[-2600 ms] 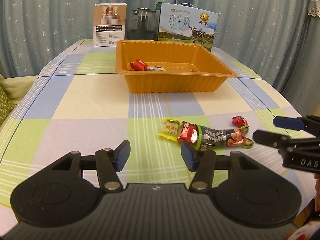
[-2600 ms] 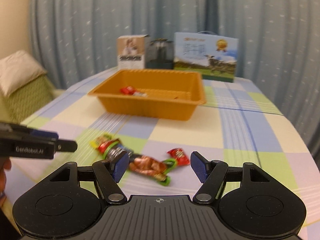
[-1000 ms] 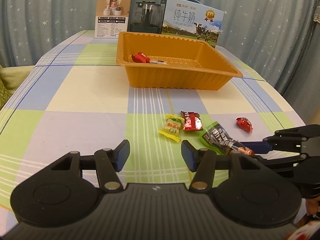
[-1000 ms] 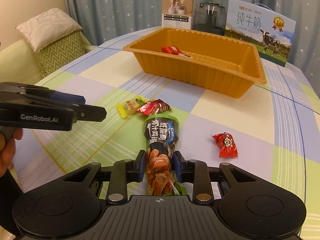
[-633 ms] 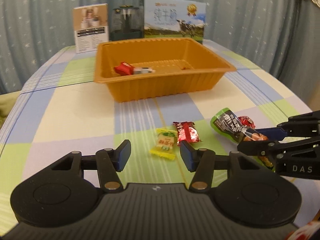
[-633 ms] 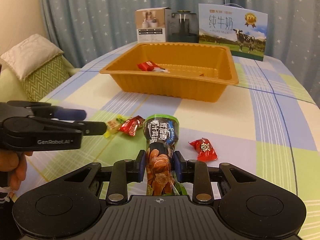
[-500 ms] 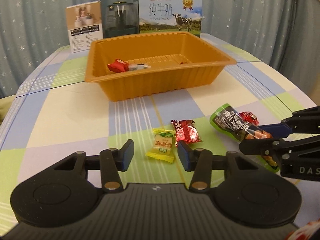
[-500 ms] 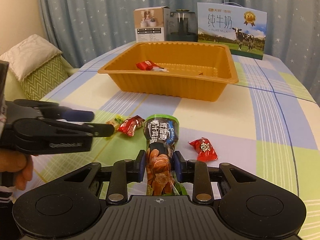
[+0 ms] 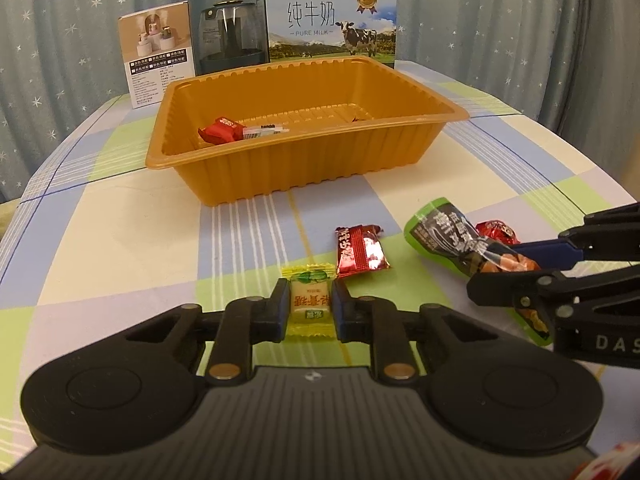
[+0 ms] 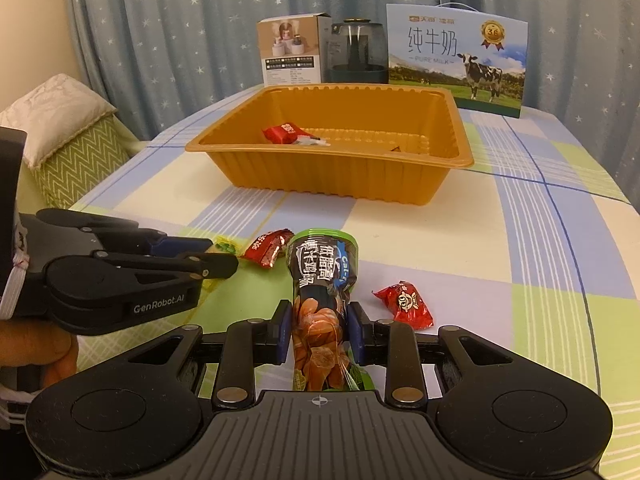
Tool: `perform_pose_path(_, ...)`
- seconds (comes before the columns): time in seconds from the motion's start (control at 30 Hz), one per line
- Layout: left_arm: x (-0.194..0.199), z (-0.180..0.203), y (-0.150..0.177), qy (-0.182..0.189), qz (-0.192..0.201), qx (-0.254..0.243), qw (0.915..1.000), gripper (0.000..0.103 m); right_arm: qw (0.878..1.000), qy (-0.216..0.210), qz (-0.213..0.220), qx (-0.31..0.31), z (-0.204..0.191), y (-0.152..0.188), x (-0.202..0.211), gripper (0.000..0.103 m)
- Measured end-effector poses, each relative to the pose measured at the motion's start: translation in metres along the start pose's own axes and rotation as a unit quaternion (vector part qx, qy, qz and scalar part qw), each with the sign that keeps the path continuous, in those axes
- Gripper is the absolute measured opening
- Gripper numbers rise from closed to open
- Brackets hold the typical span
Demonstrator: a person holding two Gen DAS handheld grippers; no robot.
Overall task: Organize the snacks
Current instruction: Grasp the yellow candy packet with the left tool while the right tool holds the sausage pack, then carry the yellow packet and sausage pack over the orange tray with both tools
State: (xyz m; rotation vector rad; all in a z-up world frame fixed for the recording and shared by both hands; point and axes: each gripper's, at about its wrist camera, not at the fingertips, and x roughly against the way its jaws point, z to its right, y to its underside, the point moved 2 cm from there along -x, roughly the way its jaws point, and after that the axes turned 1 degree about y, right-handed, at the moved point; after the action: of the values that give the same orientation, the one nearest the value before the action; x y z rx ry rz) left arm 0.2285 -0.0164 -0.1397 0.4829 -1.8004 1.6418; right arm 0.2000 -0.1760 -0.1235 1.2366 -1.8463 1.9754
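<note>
The yellow candy [image 9: 310, 303] is sitting pinched between the two pads of the left claw [image 9: 309, 307], low over the checked desk [image 9: 120, 240]. Just beyond it, a red foil-wrapped candy [image 9: 361, 249] is lying flat on the cloth. To its right, the right claw [image 10: 316, 330] is gripping a long green-and-black snack packet [image 10: 322, 276] by its clear lower end, the printed end pointing forward. A round red candy [image 10: 404, 305] is lying just to the right of that packet, apart from it. Farther back, the orange plastic tray [image 9: 280, 176] is standing on the desk, holding a red wrapped snack [image 9: 221, 129] and a small white packet [image 9: 262, 131] near its left side. Behind the tray, a white product box [image 9: 160, 60], a dark glass jar [image 9: 232, 42] and a pure milk carton [image 9: 332, 26] are standing in a row before the blue star-patterned curtain [image 9: 500, 20]. In the right wrist view, a green zigzag cushion [image 10: 80, 156] is showing at the left beyond the desk edge.
</note>
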Motion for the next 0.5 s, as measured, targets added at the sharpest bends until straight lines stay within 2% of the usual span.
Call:
perform_pose_path(0.2, 0.01, -0.004, 0.004, -0.002, -0.006, 0.028, 0.9996, 0.019, 1.0, 0.004, 0.006, -0.009, 0.001, -0.001, 0.003, 0.03)
perform_pose_path(0.5, 0.027, -0.004, 0.001, -0.002, 0.001, 0.039, 0.9992, 0.018, 1.0, 0.007, 0.015, -0.019, -0.003, -0.005, 0.009, 0.03)
